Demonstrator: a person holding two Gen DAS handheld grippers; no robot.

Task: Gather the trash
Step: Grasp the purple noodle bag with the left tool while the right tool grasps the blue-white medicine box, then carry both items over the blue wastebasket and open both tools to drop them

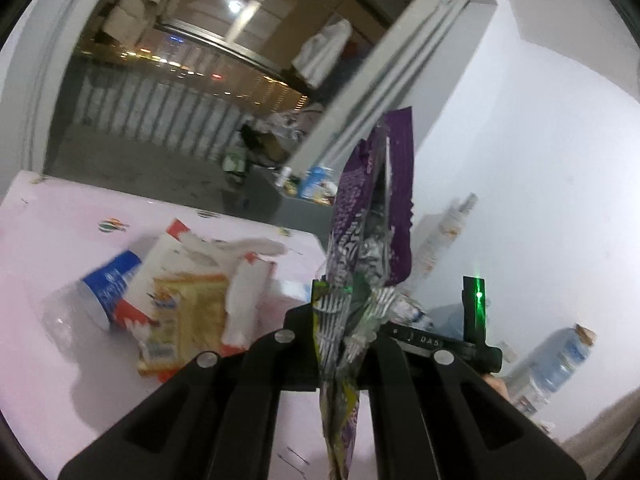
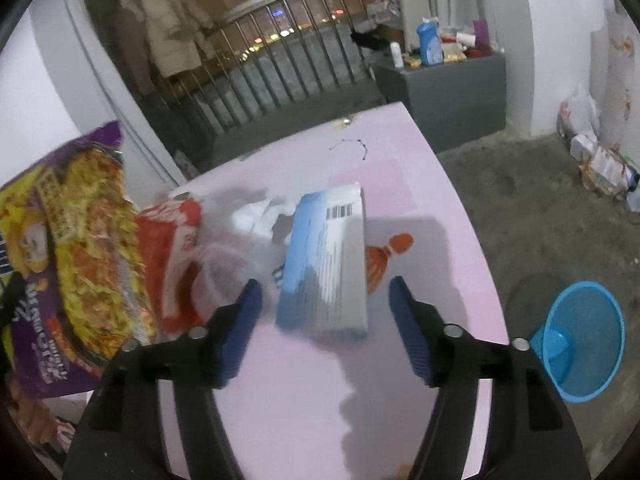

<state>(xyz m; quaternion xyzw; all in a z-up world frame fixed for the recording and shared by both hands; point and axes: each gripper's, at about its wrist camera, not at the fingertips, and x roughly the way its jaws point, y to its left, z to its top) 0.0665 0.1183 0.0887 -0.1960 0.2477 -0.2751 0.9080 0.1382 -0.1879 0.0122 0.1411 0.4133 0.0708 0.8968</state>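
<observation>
My left gripper (image 1: 344, 320) is shut on a purple noodle wrapper (image 1: 372, 216) and holds it upright above the pink table (image 1: 60, 216). The same wrapper (image 2: 80, 248) shows at the left of the right wrist view. My right gripper (image 2: 326, 320) is open, its blue pads (image 2: 408, 328) either side of a blue and grey carton (image 2: 328, 264) lying on the table. A red and white packet (image 1: 160, 264), a blue cup (image 1: 108, 280) and a yellow sachet (image 1: 184, 312) lie in a pile at the left.
A blue mesh bin (image 2: 580, 344) stands on the floor right of the table. An orange wrapper (image 2: 384, 256) lies behind the carton. A grey cabinet (image 2: 448, 92) with bottles stands at the back. A water jug (image 1: 560, 360) stands by the wall.
</observation>
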